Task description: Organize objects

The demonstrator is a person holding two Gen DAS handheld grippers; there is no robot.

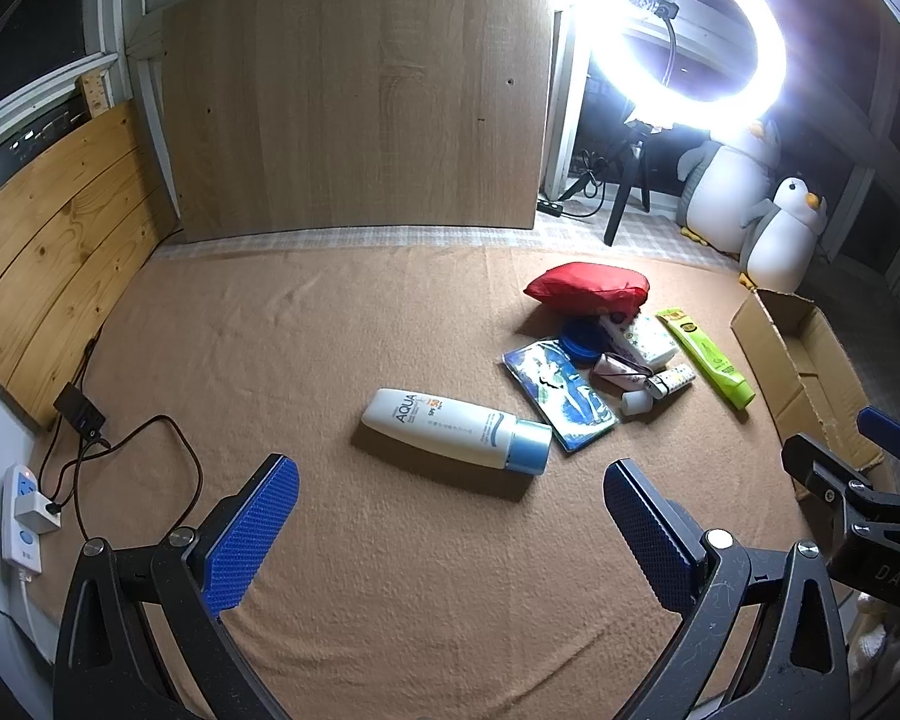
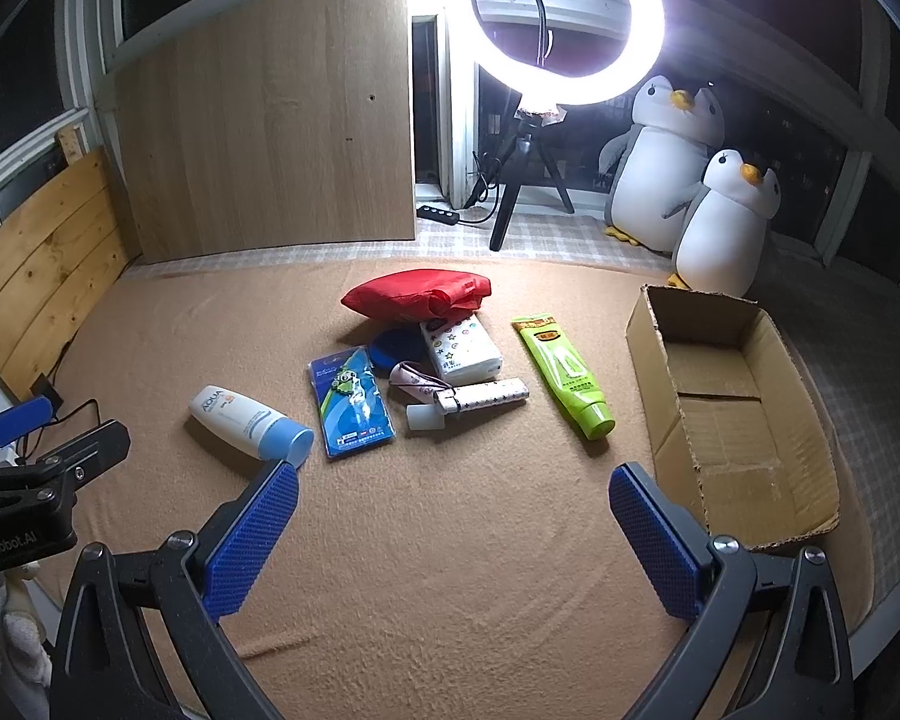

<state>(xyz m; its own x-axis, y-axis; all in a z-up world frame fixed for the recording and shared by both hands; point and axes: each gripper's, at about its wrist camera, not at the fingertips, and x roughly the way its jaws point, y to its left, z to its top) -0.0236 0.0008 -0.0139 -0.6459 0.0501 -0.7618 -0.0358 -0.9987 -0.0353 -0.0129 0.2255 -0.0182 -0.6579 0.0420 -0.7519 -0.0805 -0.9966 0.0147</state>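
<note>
Both tools, left tool (image 1: 450, 531) and right tool (image 2: 453, 531), hover wide and empty; sunscreen bottle (image 1: 456, 430) lies nearest, cardboard box (image 2: 729, 414) far right, so grip mid-body for balance.

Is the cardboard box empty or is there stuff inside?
Empty. The cardboard box shows only its bare bottom; all the items lie outside on the blanket.

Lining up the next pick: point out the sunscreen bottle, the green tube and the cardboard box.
sunscreen bottle (image 1: 450, 429), left wrist view, middle of the white body.
green tube (image 2: 564, 375), right wrist view, middle of the tube.
cardboard box (image 2: 654, 360), right wrist view, near side wall.
</note>
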